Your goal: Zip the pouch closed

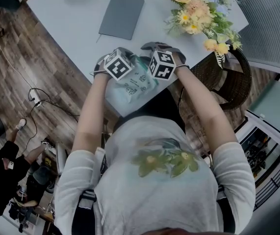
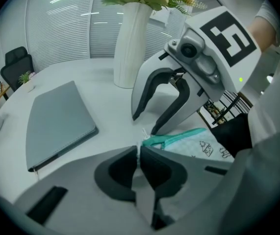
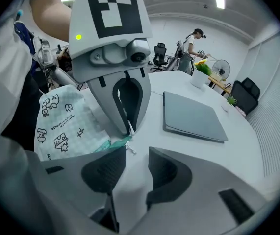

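A pale mint pouch [image 1: 136,84] with small black drawings lies at the near edge of the white table [image 1: 76,18]. Its teal zip edge [image 2: 175,138] runs to a corner between the two grippers. My left gripper [image 2: 139,152] is shut on a thin white bit of the pouch's corner; from the right gripper view its tips [image 3: 129,128] pinch that same corner. My right gripper [image 3: 137,166] stands open facing the left one, its jaws on either side of the small zip pull [image 3: 130,149] without touching it. In the head view both marker cubes [image 1: 118,65] [image 1: 162,65] hide the jaws.
A closed grey notebook [image 1: 121,16] lies further in on the table. A white vase [image 2: 130,43] of flowers [image 1: 198,11] stands at the right. A dark wicker chair [image 1: 230,77] is beside the table's corner. A person [image 3: 192,45] stands far across the room.
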